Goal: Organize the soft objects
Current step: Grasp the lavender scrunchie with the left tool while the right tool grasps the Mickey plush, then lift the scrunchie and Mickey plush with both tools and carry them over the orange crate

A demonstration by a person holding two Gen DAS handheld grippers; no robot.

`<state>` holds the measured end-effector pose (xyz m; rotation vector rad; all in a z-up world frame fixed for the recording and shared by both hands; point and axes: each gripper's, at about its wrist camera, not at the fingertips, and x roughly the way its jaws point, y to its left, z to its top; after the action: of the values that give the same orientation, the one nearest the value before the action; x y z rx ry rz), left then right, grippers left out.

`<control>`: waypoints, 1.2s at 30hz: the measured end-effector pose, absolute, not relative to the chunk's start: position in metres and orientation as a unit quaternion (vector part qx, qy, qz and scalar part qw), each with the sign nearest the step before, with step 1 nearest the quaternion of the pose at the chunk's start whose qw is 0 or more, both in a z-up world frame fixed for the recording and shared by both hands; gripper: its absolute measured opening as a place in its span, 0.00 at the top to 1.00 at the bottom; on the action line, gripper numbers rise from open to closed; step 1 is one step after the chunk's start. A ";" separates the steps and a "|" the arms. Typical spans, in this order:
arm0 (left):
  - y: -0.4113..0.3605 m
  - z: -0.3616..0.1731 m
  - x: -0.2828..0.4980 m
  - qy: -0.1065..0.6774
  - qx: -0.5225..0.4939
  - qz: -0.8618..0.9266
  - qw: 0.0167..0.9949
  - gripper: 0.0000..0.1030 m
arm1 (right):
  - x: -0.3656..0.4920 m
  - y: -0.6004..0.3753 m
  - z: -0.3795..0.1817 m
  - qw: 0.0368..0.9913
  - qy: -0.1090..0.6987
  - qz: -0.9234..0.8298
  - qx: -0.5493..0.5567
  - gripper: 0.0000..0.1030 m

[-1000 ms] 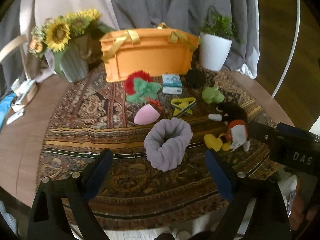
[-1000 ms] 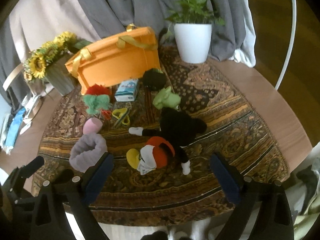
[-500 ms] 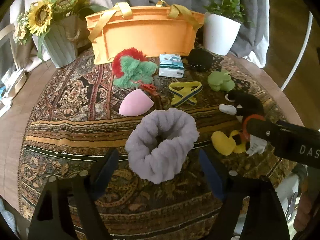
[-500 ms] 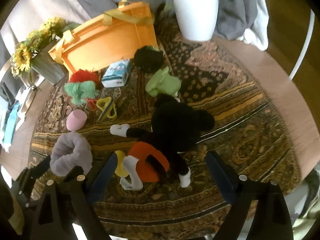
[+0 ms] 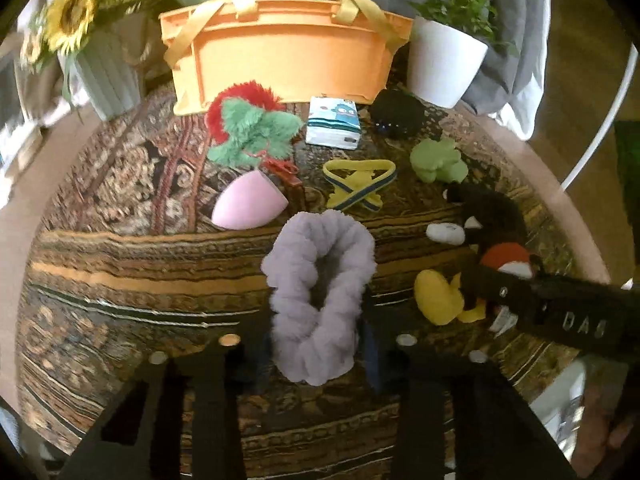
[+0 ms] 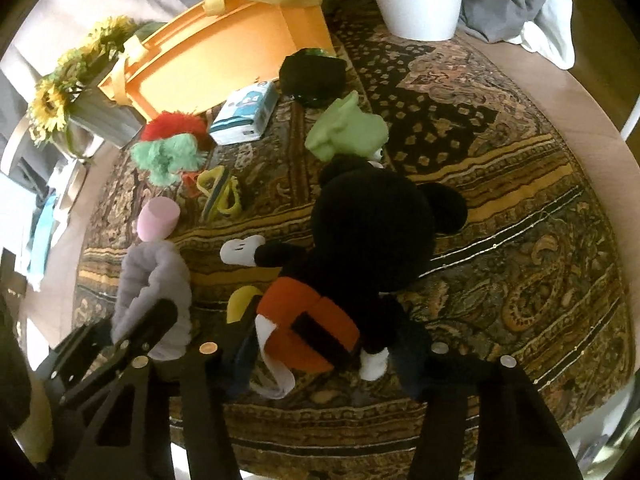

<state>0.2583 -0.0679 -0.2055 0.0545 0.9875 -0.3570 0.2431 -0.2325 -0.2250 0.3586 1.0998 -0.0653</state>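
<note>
Both claws are closing on soft toys. Left gripper [image 5: 316,354] squeezes the lilac fluffy ring [image 5: 320,292] into a narrow oval on the patterned rug [image 5: 120,272]. Right gripper [image 6: 320,356] pinches the black mouse plush [image 6: 360,248] at its red shorts, just beside the ring. Open rug lies to the plush's right, out to the round table's bare rim [image 6: 600,128]. Behind, an orange basket [image 5: 288,60] stands at the rug's far edge between a sunflower vase [image 5: 104,72] and a white plant pot [image 5: 444,64], with grey curtain behind. A pink sponge [image 5: 250,202], green-red plush [image 5: 252,128] and yellow band [image 5: 360,184] crowd the middle.
</note>
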 end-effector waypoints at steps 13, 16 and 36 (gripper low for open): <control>-0.069 -0.185 0.257 0.456 -0.006 -0.167 0.874 0.74 | 0.235 -0.231 -0.197 0.866 0.481 -0.013 0.138 0.50; -0.067 -0.174 0.259 0.441 -0.009 -0.163 0.882 0.74 | 0.234 -0.229 -0.187 0.875 0.466 -0.011 0.133 0.50; -0.054 -0.080 0.266 0.318 -0.018 -0.150 0.936 0.74 | 0.250 -0.218 -0.093 0.939 0.327 0.016 0.106 0.50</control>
<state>0.2657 -0.0539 -0.0803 -0.0358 0.6491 -0.3058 0.2500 -0.2181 -0.0935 0.2157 0.6674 0.0329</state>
